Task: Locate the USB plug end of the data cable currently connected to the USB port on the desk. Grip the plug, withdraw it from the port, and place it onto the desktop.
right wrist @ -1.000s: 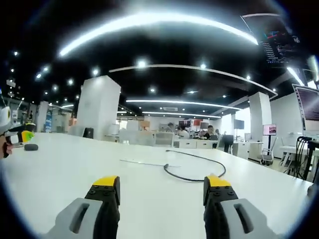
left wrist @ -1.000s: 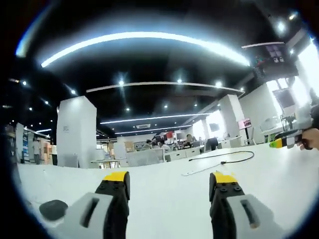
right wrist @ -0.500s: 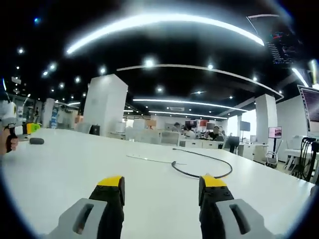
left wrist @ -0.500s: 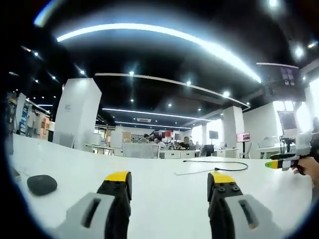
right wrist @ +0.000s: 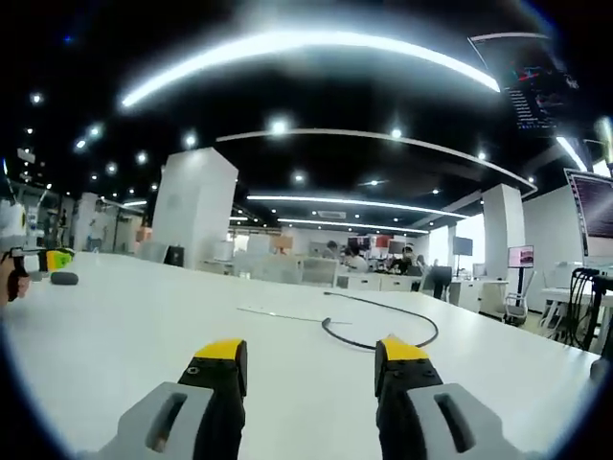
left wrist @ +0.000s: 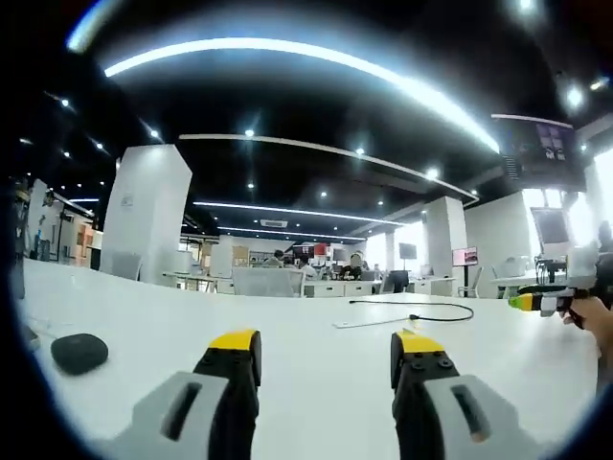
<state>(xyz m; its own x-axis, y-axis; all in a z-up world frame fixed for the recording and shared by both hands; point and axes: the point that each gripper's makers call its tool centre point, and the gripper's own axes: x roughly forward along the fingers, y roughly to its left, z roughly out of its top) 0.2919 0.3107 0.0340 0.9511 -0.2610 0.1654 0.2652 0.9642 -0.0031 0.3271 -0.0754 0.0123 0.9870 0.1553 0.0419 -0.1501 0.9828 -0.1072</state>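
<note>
Right hand-held gripper (right wrist: 309, 353) jaws narrowed slightly, nothing grasped; left hand-held gripper (left wrist: 324, 345) released; both low over worktop (right wrist: 144, 316), lining up cable (right wrist: 383, 326).

Left claw (left wrist: 324, 356) jaws apart and level, right claw (right wrist: 311, 362) jaws apart, both holding nothing

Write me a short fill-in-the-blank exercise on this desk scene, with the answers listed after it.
1. The black cable lies on the ____ desk.
2. The jaws of the right hand-held gripper are open and hold ____.
3. In the left gripper view, the dark oval object rests on the desk to the ____ of the left hand-held gripper.

Missing words: white; nothing; left
</note>
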